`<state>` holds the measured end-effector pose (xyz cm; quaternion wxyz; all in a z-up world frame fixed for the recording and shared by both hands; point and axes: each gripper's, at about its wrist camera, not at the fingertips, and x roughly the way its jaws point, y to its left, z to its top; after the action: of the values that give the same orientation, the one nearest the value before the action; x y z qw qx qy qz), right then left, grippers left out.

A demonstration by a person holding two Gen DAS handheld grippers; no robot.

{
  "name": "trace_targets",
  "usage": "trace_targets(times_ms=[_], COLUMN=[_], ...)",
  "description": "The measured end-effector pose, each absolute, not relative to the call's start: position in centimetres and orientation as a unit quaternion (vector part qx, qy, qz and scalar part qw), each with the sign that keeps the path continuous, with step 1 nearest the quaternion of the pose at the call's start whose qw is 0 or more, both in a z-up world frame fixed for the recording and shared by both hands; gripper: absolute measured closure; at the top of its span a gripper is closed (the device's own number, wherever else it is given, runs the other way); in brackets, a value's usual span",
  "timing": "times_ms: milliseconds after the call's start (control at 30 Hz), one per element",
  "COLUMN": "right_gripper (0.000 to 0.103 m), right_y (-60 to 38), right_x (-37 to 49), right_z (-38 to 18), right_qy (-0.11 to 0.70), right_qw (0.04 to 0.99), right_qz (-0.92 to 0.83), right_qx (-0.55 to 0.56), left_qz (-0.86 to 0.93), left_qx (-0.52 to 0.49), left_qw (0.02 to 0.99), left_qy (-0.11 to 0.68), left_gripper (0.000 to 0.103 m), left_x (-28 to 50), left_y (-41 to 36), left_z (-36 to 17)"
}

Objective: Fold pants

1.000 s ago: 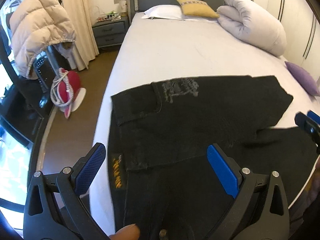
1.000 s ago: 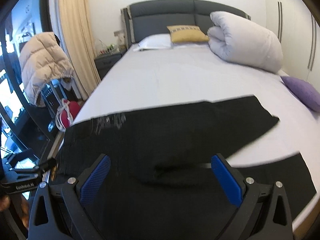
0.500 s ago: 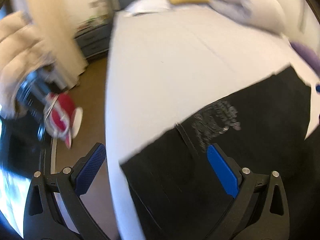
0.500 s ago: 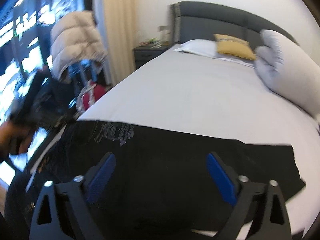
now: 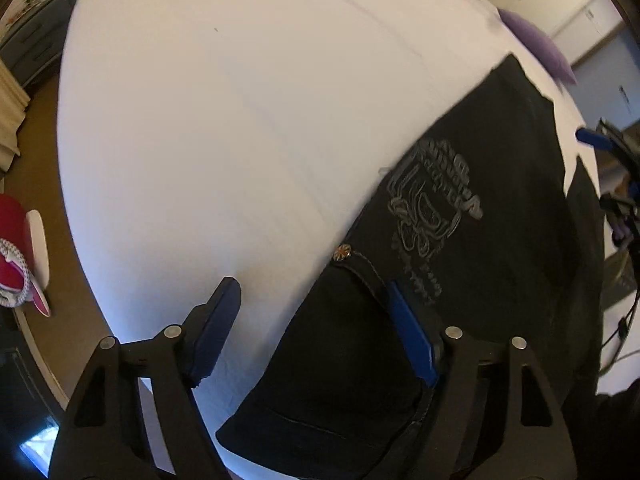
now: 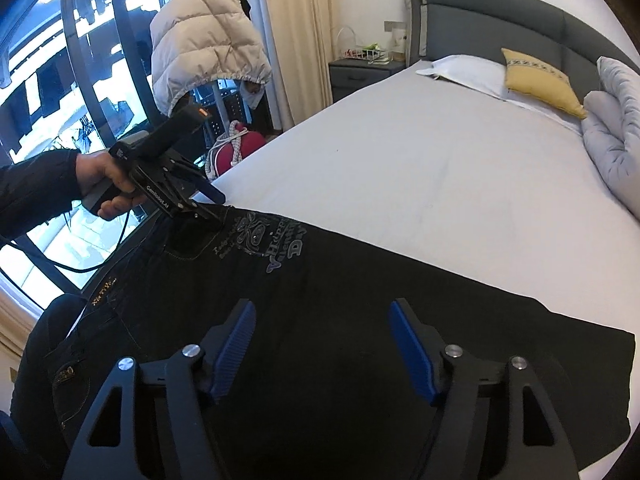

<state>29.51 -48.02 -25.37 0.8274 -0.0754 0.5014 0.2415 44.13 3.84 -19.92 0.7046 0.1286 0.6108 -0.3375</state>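
Observation:
Black pants (image 6: pixel 360 280) with a grey print lie flat across the near side of the white bed (image 6: pixel 440 152). My left gripper (image 5: pixel 314 320) points steeply down at the pants' (image 5: pixel 500 200) far edge by the riveted pocket. Its jaws are closing, one finger over the sheet and the other over the cloth, and the pads are not pressing. In the right wrist view a hand holds that left gripper (image 6: pixel 208 204) at the waist corner. My right gripper (image 6: pixel 324 340) hovers over the middle of the leg, jaws closing with only flat cloth below. Its tip (image 5: pixel 596 138) shows at the left wrist view's right edge.
A rolled white duvet (image 6: pixel 616 136), a yellow cushion (image 6: pixel 540 80) and a white pillow (image 6: pixel 464 72) lie by the grey headboard (image 6: pixel 500 20). A purple cushion (image 5: pixel 540 52) sits at the bed's far side. A puffer jacket (image 6: pixel 200 40) on a rack, a red bag (image 6: pixel 240 148) and a nightstand (image 6: pixel 360 72) stand left of the bed.
Both grippers have dropped toward the pants and tilted downward. The left one swung to the waist's far edge, and both pairs of jaws have narrowed.

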Motion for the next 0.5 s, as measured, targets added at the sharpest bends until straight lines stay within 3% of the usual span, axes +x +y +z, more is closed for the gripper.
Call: trace_targets(times_ms=[67,100,133,333,500], right_gripper=[0.041,0.043,0.045,0.051,0.055], right_y=[-47.9,-47.8,-47.7,-46.5,-43.7], right_x=[29.8,30.1,30.3,33.4,36.8], right_z=[-25.5,-25.5,-25.6,-26.2,-26.7], right_qy=[0.504,0.504,0.503,0.516,0.524], right_qw=[0.824,0.823,0.823,0.799,0.769], right_qz=[0.245,0.247,0.251,0.290,0.326], right_qx=[-0.081,-0.083,-0.084,-0.107,-0.167], left_qz=[-0.341,-0.341,-0.341,-0.328,-0.304], left_qx=[0.141,0.144,0.146,0.171,0.208], left_qw=[0.700,0.698,0.695,0.723,0.776], left_qy=[0.612,0.613,0.616,0.584,0.511], left_gripper=[0.046,0.068,0.077,0.098,0.099], left_x=[44.6,44.6,44.8,43.3,39.9], left_y=[3.6,3.5,3.4,3.7,3.7], left_z=[-20.0,-20.0,-20.1,-18.8,-16.0])
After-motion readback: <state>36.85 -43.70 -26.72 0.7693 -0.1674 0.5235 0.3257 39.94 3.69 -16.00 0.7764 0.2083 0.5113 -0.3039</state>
